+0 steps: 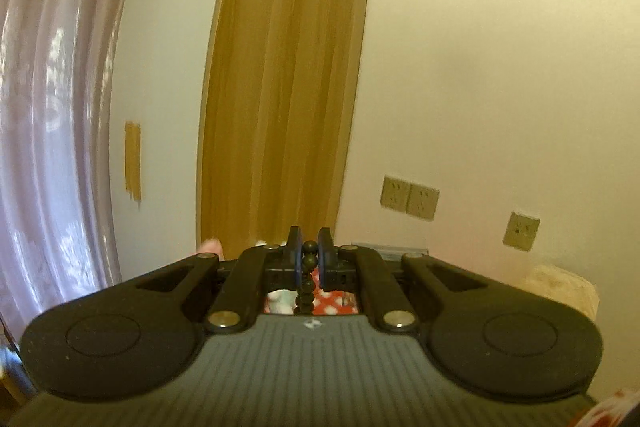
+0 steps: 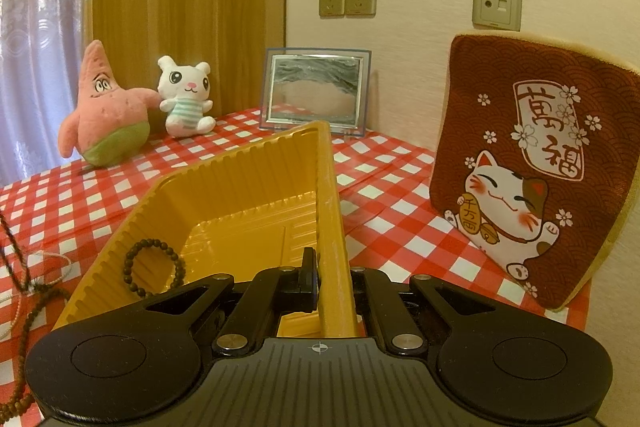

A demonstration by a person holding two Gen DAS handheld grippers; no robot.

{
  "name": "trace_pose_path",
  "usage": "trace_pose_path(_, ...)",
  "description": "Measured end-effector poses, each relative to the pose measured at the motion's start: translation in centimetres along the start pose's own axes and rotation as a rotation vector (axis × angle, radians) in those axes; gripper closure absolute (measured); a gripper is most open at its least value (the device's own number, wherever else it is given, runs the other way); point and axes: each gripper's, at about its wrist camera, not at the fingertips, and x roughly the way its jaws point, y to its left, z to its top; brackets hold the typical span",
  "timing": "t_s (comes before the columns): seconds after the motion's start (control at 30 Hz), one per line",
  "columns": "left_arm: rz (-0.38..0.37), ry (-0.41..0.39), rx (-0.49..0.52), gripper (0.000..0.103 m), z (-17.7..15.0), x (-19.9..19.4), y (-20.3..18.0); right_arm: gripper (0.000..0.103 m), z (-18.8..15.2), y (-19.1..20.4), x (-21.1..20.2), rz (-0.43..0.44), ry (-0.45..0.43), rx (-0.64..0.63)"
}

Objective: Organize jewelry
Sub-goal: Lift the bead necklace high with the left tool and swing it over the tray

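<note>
Two views show very different things. My left wrist view looks up at a cream wall, a tan curtain [image 1: 280, 87] and wall sockets [image 1: 410, 198]; almost none of the table shows, only a sliver of red checked cloth below the fingers. My left tool [image 1: 310, 251] is clenched on a strand of dark round beads [image 1: 307, 281], which hangs straight down between its fingers.

My right wrist view shows the whole table [image 2: 100, 203] under its red and white checked cloth. My right tool [image 2: 320, 277] is clamped on the right rim of a yellow ribbed plastic tray [image 2: 240, 195], which sits tilted. Inside the tray, against its left wall, a dark beaded bracelet [image 2: 154, 267] forms a closed ring. Left of the tray, a brown bead necklace [image 2: 30, 307] lies loose on the cloth beside a pale cord. Behind stand a pink star plush [image 2: 106, 111], a white bunny plush [image 2: 186, 97], a picture frame [image 2: 314, 89] and a lucky-cat cushion [image 2: 528, 171] leaning against the wall.
</note>
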Motion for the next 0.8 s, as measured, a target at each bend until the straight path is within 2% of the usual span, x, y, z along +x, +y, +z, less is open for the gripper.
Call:
trace_pose_path(0.2, 0.017, -0.061, 0.039, 0.097, 2.9, -0.7, -0.5, 0.099, 0.0, 0.1, -0.1, 0.003, 0.000, -0.005)
trace_pose_path(0.47, -0.003, -0.092, 0.056, 0.097, 4.4, -0.8, -1.7, 0.099, -0.1, 0.1, -0.1, 0.003, 0.000, -0.004)
trace_pose_path(0.63, -0.036, -0.090, 0.050, 0.097, 4.5, -0.4, -2.6, 0.099, 0.0, 0.1, -0.1, 0.003, -0.001, -0.005)
trace_pose_path(0.8, -0.107, -0.080, 0.032, 0.097, 4.6, 0.1, -4.1, 0.099, 0.0, 0.2, -0.2, 0.003, -0.001, -0.005)
